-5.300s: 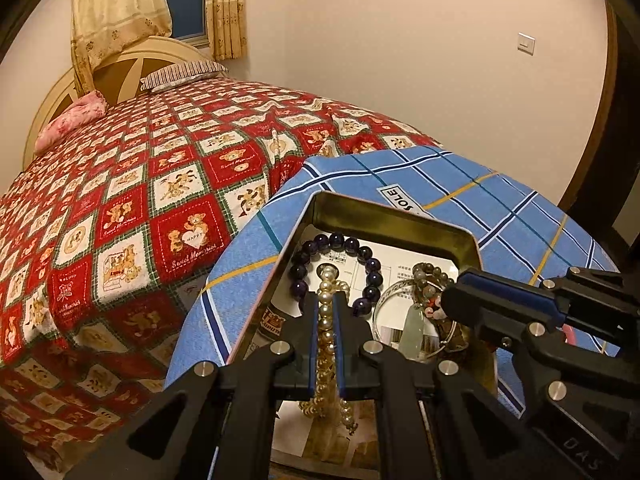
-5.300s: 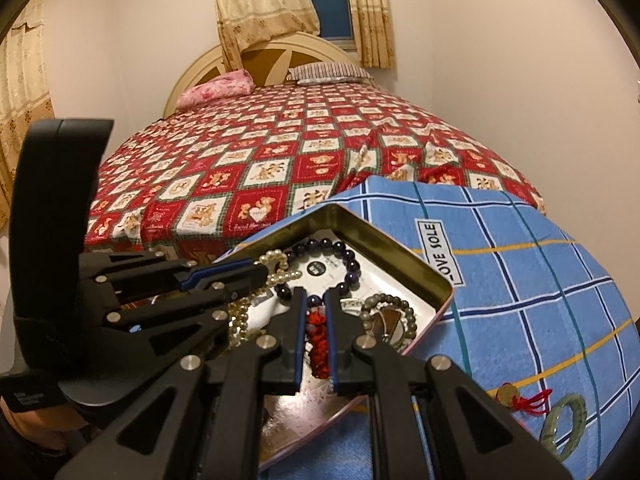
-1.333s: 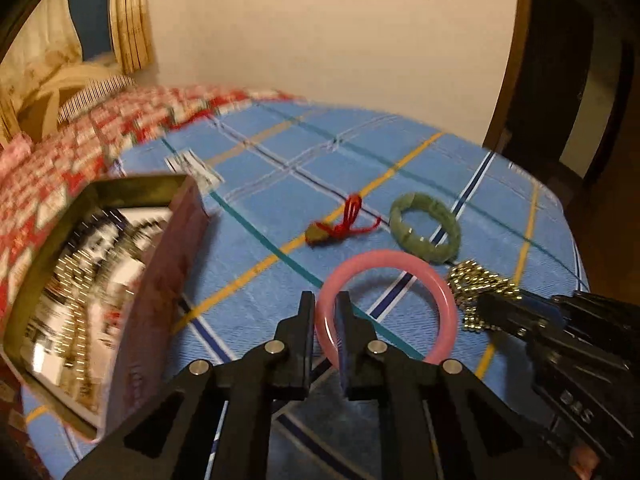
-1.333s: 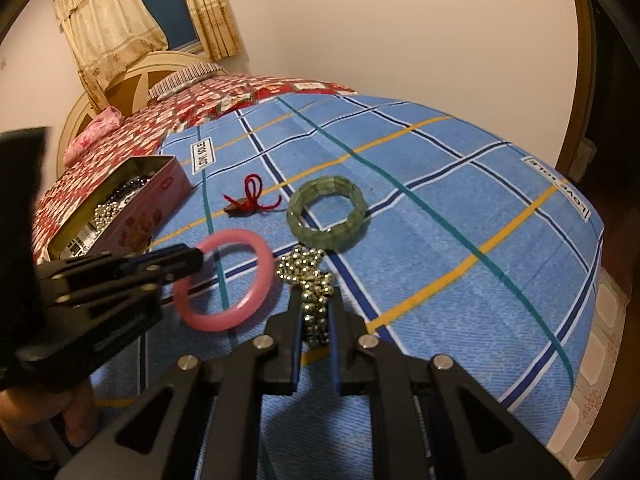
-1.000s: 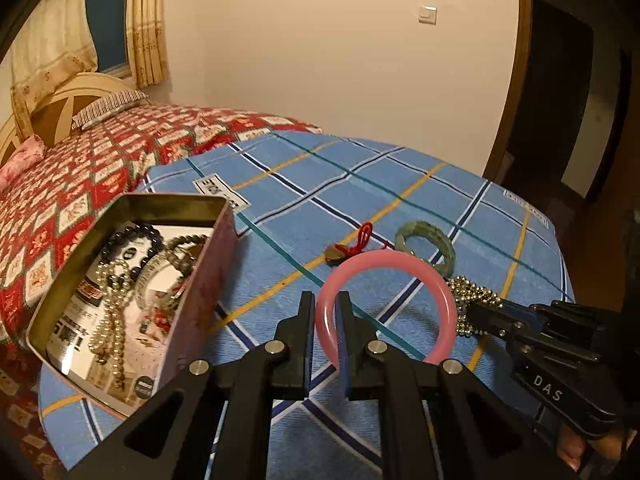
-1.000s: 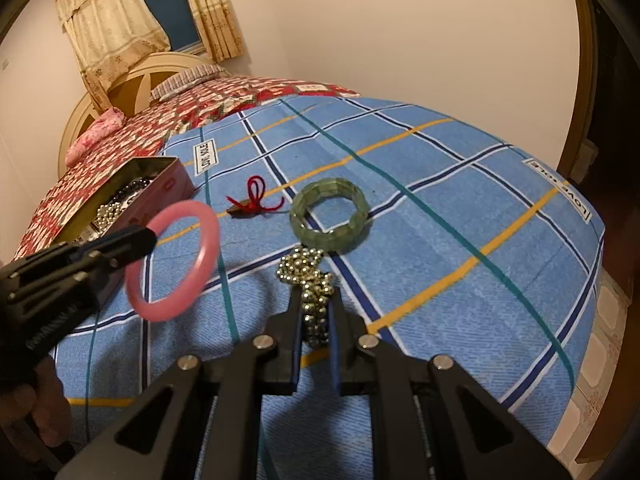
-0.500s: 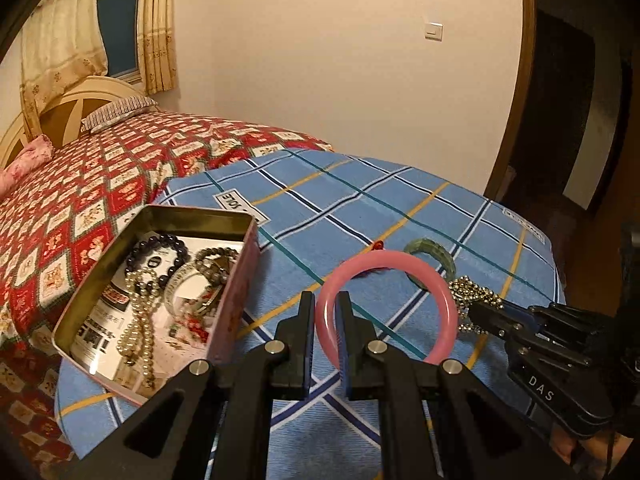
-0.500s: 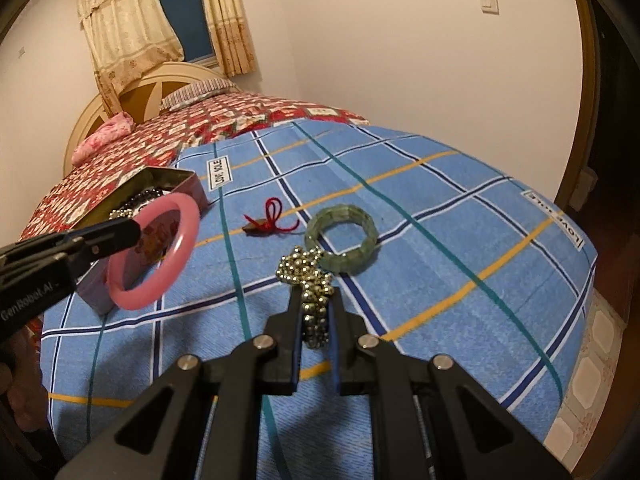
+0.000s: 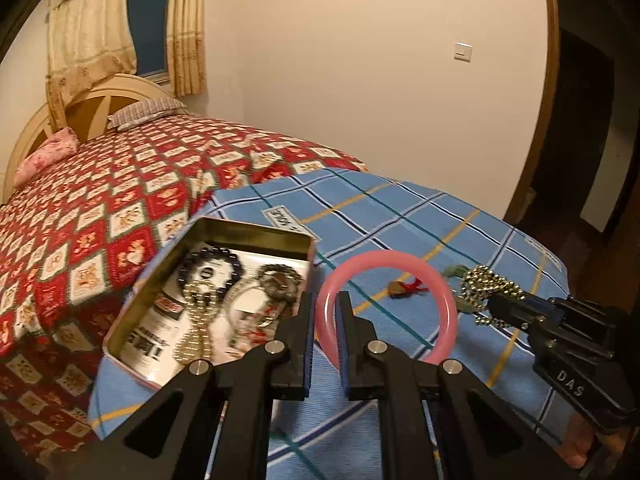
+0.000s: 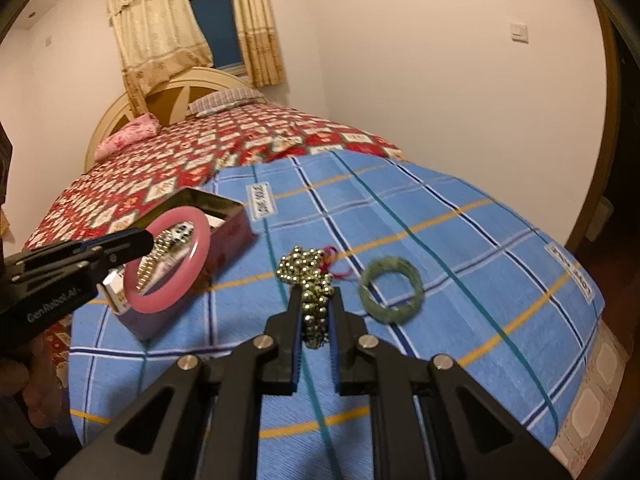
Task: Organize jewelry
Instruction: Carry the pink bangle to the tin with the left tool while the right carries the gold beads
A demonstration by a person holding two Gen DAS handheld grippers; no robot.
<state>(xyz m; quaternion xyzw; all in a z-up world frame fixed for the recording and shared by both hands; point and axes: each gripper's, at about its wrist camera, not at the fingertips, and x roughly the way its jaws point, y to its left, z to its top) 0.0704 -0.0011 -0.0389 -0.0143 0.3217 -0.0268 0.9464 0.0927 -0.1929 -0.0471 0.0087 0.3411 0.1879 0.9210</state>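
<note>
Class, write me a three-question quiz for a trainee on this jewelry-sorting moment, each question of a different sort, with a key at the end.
1. True or false: the left hand-held gripper is shut on the pink bangle.
2. What does the right hand-held gripper hold? A) the green bracelet B) the gold bead chain C) the red-tasselled charm
3. Fill in: the dark bead bracelet lies inside the open ____.

Key:
1. True; it grips the bangle by its rim.
2. B; the green bracelet and the charm lie on the blue checked cloth.
3. Tin.
</note>
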